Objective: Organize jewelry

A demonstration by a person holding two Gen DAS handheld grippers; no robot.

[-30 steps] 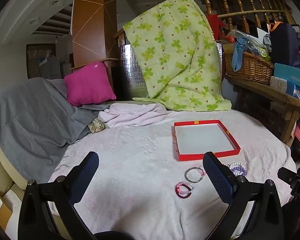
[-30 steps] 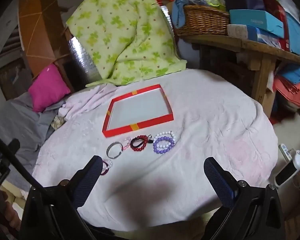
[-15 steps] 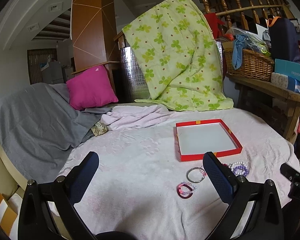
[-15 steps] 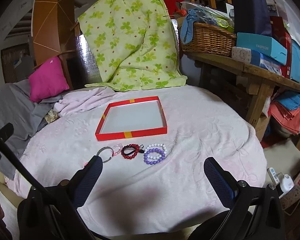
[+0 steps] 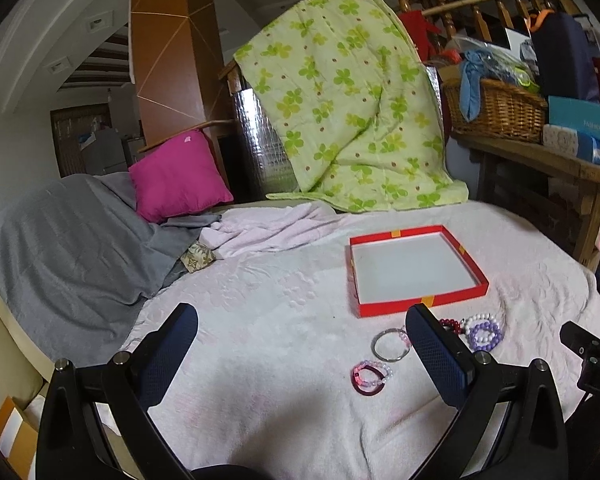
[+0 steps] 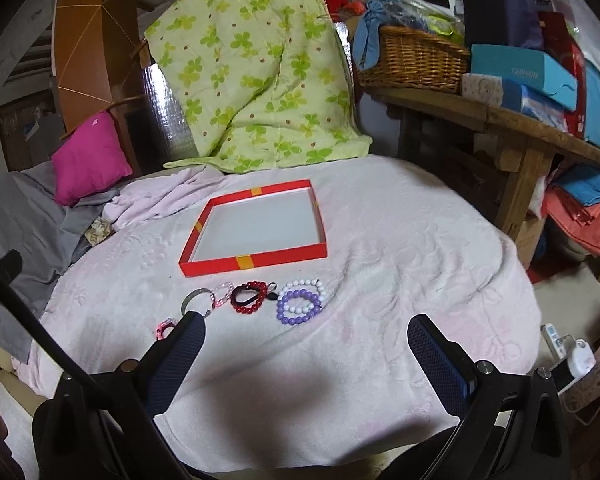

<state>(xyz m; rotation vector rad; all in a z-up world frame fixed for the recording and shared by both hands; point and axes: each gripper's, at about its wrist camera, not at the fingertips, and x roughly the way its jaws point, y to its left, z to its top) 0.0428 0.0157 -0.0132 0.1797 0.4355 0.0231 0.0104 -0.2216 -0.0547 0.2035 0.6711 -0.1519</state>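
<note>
A shallow square red box with a plain white floor and small orange tabs on its walls lies on a round surface draped in a pale pink, plush cloth embossed with a faint floral relief; whether that surface is a desk or a bed cannot be told under the drape. Just in front of the box the jewelry lies in a loose row. A smooth silver bangle touches a string of clear pink beads. Beside these sits a glossy red bead bracelet looped with a black band, then a white bead bracelet overlapping a purple bead bracelet. Nearest the left side lies a dark pink ring bracelet with pale beads on it.

The left hand-held gripper is released, its dark blue textured pads spread wide above the cloth, grasping nothing; its right pad covers most of the red bracelet in that view. The right hand-held gripper is likewise released and empty, its left pad hiding part of the bangle and most of the dark pink bracelet.

Behind, a quilted green clover-print blanket hangs down, and a woven wicker basket sits on a rough wooden shelf.
</note>
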